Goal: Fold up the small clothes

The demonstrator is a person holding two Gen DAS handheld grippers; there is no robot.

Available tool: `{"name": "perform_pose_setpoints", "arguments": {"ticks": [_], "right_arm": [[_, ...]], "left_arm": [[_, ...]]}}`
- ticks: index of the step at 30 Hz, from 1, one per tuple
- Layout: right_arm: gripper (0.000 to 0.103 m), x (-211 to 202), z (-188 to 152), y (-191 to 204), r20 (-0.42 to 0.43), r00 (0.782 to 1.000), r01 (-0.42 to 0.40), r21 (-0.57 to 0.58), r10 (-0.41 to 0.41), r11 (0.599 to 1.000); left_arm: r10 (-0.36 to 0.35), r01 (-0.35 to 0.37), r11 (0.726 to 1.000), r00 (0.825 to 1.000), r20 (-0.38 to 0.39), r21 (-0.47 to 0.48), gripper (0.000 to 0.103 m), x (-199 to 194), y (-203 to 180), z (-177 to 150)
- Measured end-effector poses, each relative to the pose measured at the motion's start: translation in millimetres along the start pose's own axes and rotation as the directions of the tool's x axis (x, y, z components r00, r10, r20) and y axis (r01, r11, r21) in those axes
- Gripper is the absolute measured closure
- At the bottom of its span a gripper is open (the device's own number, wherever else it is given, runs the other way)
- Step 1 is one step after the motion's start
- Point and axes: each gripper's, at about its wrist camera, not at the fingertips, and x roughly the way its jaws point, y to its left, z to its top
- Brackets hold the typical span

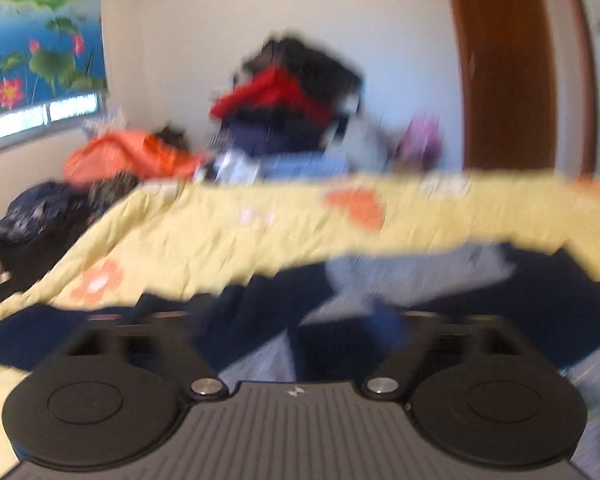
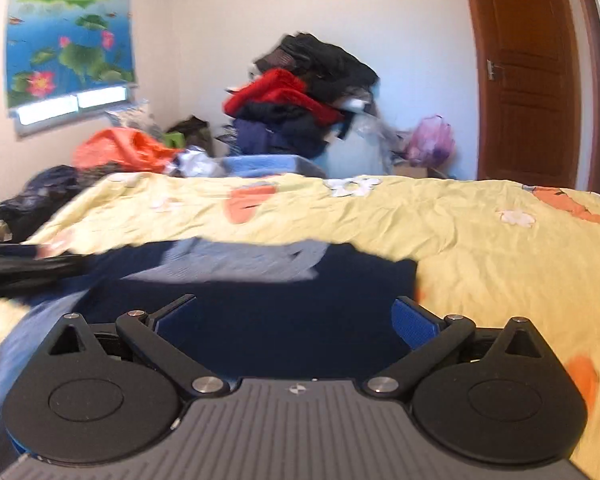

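Right up close in the right wrist view, the right gripper (image 2: 296, 316) has its jaws spread wide, blue pads (image 2: 414, 322) apart with nothing between them, hovering just over the navy garment (image 2: 260, 320). That garment, with a pale blue-grey panel (image 2: 236, 262) across it, lies on the near part of the yellow bedspread (image 2: 480, 248), which is printed with orange shapes and white flowers. Over on the left wrist view, heavy blur, but the left gripper (image 1: 296, 320) stands wide open too, its arms spread to the sides above the same dark fabric; whether cloth touches a finger I cannot tell. At the left edge of the right view, a dark blurred shape (image 2: 24, 268) reaches over the garment. Beyond the bed, an orange garment (image 2: 120, 152), then a tall heap of clothes (image 2: 300, 96) in red, navy and black against the wall. Far left, a lotus blind (image 2: 70, 36); far right, a brown door (image 2: 528, 80).
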Motion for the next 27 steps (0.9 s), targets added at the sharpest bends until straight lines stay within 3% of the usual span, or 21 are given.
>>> {"name": "perform_pose_setpoints", "arguments": {"ticks": [3, 7, 9, 10, 15, 17, 19, 21, 23, 25, 27], "right_arm": [[0.003, 50.1, 17.4, -6.6, -0.112, 0.994, -0.011, 0.022, 0.014, 1.0], [0.003, 96.5, 10.0, -7.5, -0.256, 0.967, 0.014, 0.03, -0.006, 0.999], [0.0, 96.7, -5.3, 0.2, -0.23, 0.972, 0.038, -0.048, -0.048, 0.998], [0.0, 93.9, -11.5, 3.8, -0.216, 0.975, 0.035, -0.073, -0.05, 0.997], [0.0, 93.1, -12.9, 2.4, -0.212, 0.976, 0.035, -0.074, -0.05, 0.997], [0.0, 92.0, -12.1, 1.2, -0.211, 0.976, 0.033, -0.072, -0.048, 0.997], [0.0, 90.5, -10.7, -1.1, -0.208, 0.977, 0.026, -0.067, -0.039, 0.997], [0.0, 89.0, -11.1, -2.0, -0.206, 0.978, 0.021, -0.064, -0.034, 0.998], [0.0, 88.9, -11.5, -1.1, -0.205, 0.978, 0.021, -0.064, -0.034, 0.998], [0.0, 89.6, -11.6, 0.8, -0.207, 0.978, 0.026, -0.072, -0.04, 0.997], [0.0, 90.3, -11.7, 0.8, -0.207, 0.978, 0.026, -0.074, -0.041, 0.997]], "left_arm": [[-0.099, 0.101, 0.995, 0.993, -0.062, 0.019, 0.006, 15.7, -13.7, -1.7], [-0.157, 0.154, 0.988, 0.961, -0.228, -0.034, 0.007, 57.7, -22.6, -13.6], [-0.168, 0.148, 0.985, 0.936, -0.31, -0.084, 0.006, 77.2, -19.0, -25.0], [-0.173, 0.152, 0.984, 0.942, -0.288, -0.094, 0.006, 76.4, -14.6, -28.3], [-0.185, 0.164, 0.982, 0.928, -0.322, -0.09, 0.0, 90.3, -6.4, -28.7], [-0.163, 0.141, 0.986, 0.938, -0.306, -0.093, 0.002, 82.1, 3.1, -24.0], [-0.141, 0.116, 0.986, 0.963, -0.231, -0.117, 0.002, 58.0, 24.8, -16.5], [-0.145, 0.116, 0.975, 0.978, -0.151, -0.188, 0.002, 36.2, 62.9, -13.5], [-0.096, 0.058, 0.96, 0.987, -0.129, -0.275, 0.002, 24.6, 110.7, -11.6], [-0.023, -0.032, 0.92, 0.99, -0.136, -0.39, 0.002, 19.6, 167.7, -11.9], [0.061, -0.135, 0.85, 0.985, -0.159, -0.509, 0.002, 16.0, 225.6, -16.1]]}}
